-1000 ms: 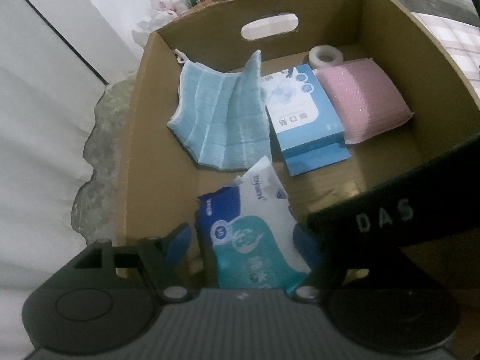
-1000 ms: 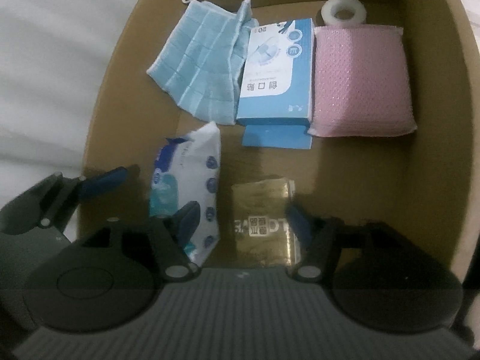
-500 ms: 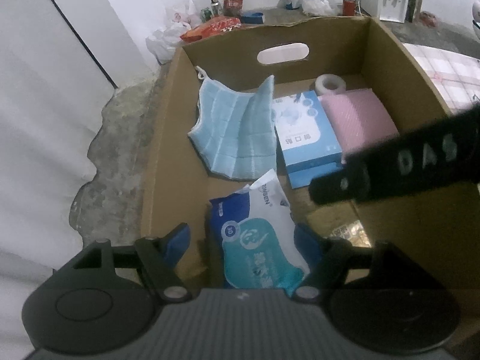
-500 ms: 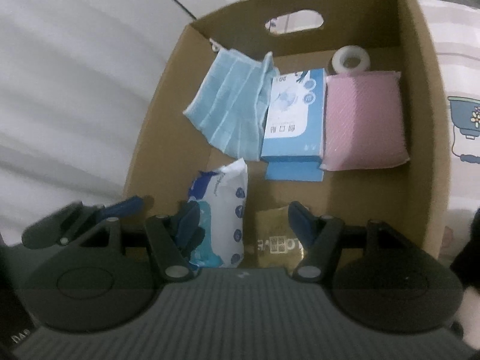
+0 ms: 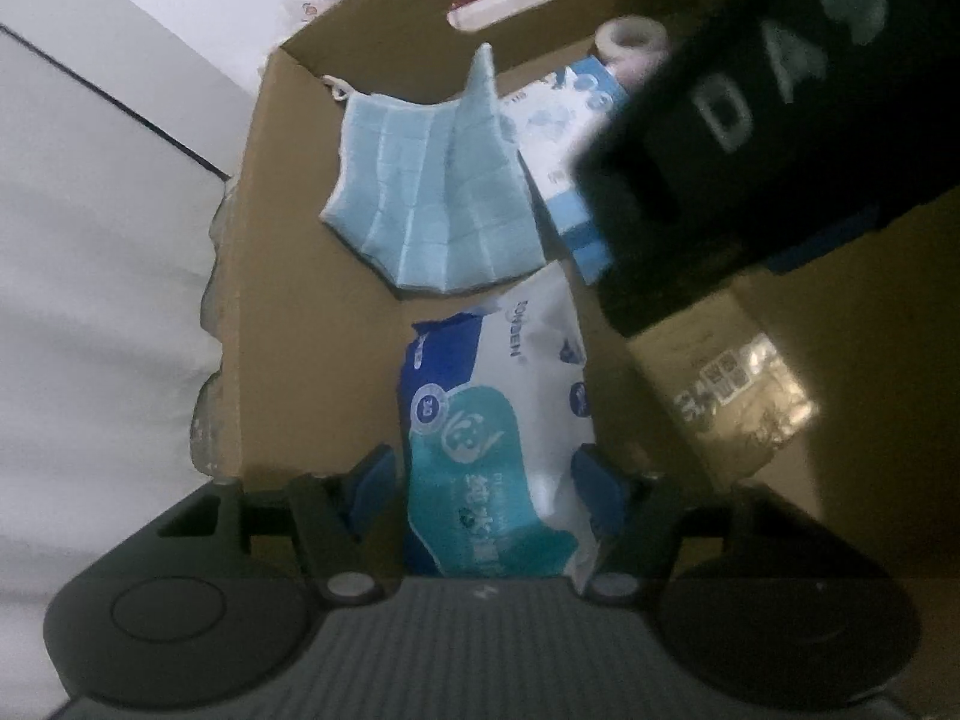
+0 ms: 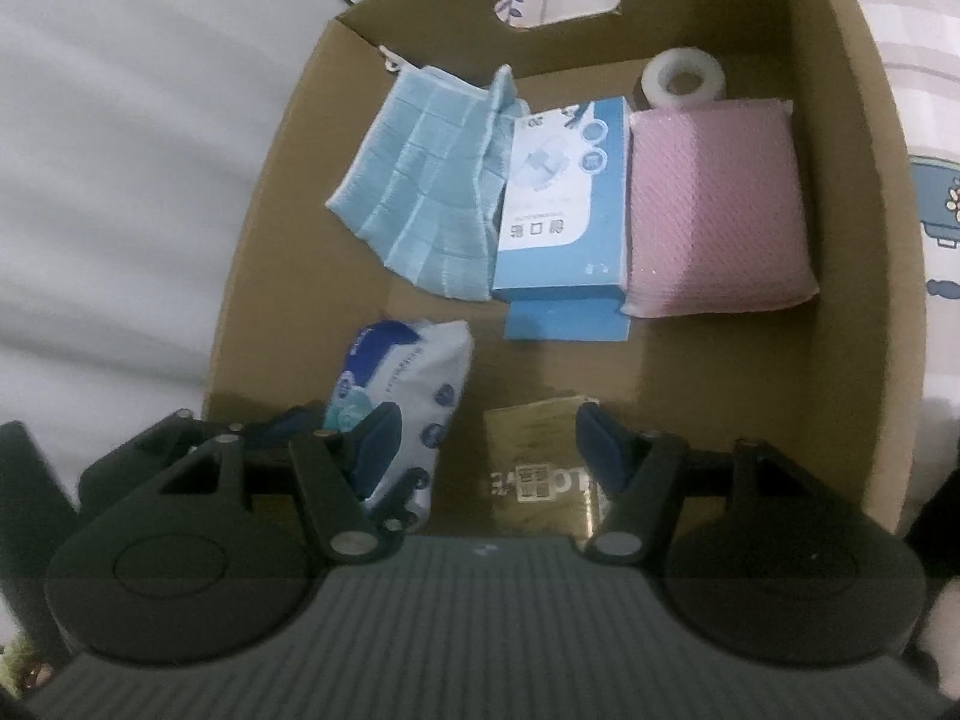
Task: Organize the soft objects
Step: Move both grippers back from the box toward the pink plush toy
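A blue, white and teal wet wipes pack (image 5: 498,420) lies on the floor of the cardboard box (image 5: 258,300) near its left wall. My left gripper (image 5: 483,480) straddles the pack's near end. Its jaws are closing and the pads press the pack's sides. In the right wrist view the same pack (image 6: 414,360) sits at the lower left. My right gripper (image 6: 486,432) stands open over a gold packet (image 6: 534,468) that lies flat, with only the right pad at the packet's edge. The right gripper's black body (image 5: 750,120) blocks the upper right of the left wrist view.
At the box's far end lie a light blue cloth (image 6: 426,204), a blue and white carton (image 6: 558,222), a pink sponge (image 6: 714,210) and a roll of white tape (image 6: 684,78). The box walls (image 6: 864,240) rise high all around. White fabric lies outside on the left.
My left gripper rose, then came back down, and its jaws narrowed onto the wipes pack. The right gripper's body now covers more of the left wrist view. The right gripper's opening is unchanged.
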